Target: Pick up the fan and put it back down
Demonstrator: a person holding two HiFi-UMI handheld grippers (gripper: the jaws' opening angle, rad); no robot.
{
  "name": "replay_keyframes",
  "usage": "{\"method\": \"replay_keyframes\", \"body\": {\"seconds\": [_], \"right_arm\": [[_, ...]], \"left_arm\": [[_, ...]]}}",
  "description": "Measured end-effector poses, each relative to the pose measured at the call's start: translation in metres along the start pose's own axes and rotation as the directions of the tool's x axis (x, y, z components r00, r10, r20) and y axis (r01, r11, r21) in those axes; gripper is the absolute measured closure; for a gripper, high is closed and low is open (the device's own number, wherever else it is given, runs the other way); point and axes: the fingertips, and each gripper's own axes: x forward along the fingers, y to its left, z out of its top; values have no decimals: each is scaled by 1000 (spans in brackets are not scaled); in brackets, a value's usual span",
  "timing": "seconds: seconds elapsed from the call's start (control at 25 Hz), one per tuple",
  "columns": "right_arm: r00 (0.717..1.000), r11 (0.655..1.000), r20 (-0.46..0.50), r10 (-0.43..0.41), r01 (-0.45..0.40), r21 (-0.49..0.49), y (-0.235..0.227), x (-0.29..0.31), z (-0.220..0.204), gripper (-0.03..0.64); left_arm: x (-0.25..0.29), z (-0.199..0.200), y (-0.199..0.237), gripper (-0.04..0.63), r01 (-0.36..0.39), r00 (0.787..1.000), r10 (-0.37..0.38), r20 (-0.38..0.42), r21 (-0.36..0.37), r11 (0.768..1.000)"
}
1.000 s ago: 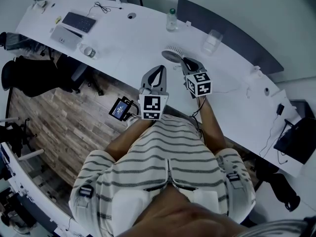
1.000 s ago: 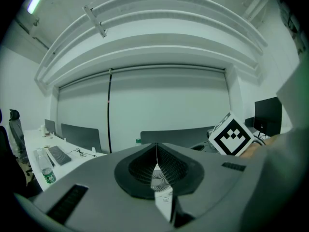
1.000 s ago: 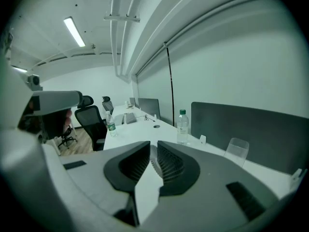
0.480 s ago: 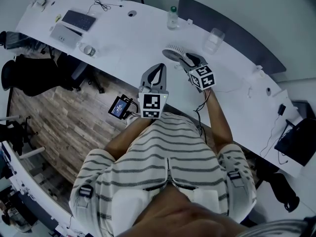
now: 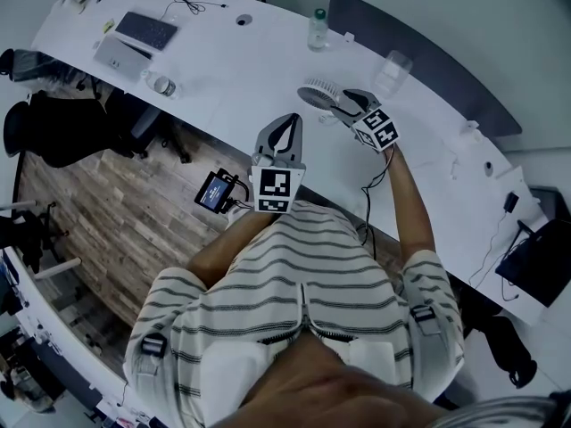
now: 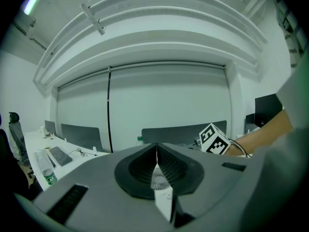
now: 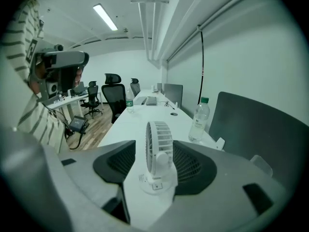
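A small white desk fan (image 5: 317, 94) stands upright on the long white table (image 5: 232, 69). In the right gripper view the fan (image 7: 158, 149) stands on its round base between my right gripper's (image 7: 155, 151) jaws, which are opening and stand wide on either side without pressing it. From the head view the right gripper (image 5: 346, 105) reaches the fan from the right. My left gripper (image 5: 278, 139) hangs at the table's near edge, shut and holding nothing. In the left gripper view the left gripper (image 6: 156, 151) shows its jaws closed together, with the fan (image 6: 159, 177) small beyond them.
A water bottle (image 5: 317, 28) and a clear cup (image 5: 393, 69) stand behind the fan, before a grey divider panel (image 5: 428, 61). A keyboard (image 5: 144, 30) and another bottle (image 5: 161, 86) lie at the far left. A small screen (image 5: 217, 193) hangs below the table edge. Office chairs (image 5: 53, 132) stand at left.
My right gripper has moved forward and down toward the fan, rolled, and its jaws have spread around it. The left gripper has stayed put.
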Motion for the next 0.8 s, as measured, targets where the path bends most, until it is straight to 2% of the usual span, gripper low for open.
{"method": "replay_keyframes", "body": {"seconds": [0.28, 0.64, 0.8], "right_arm": [[994, 992, 9, 113, -112, -64, -2, 11, -10, 384], [988, 986, 36, 151, -153, 66, -18, 27, -24, 367], [983, 983, -8, 181, -181, 38, -17, 38, -33, 367]], "left_arm": [[-2, -4, 3, 588, -8, 1000, 8, -11, 18, 1000], [-4, -8, 5, 588, -5, 1000, 5, -25, 32, 999], [-5, -11, 5, 588, 0, 999, 2, -34, 35, 999]]}}
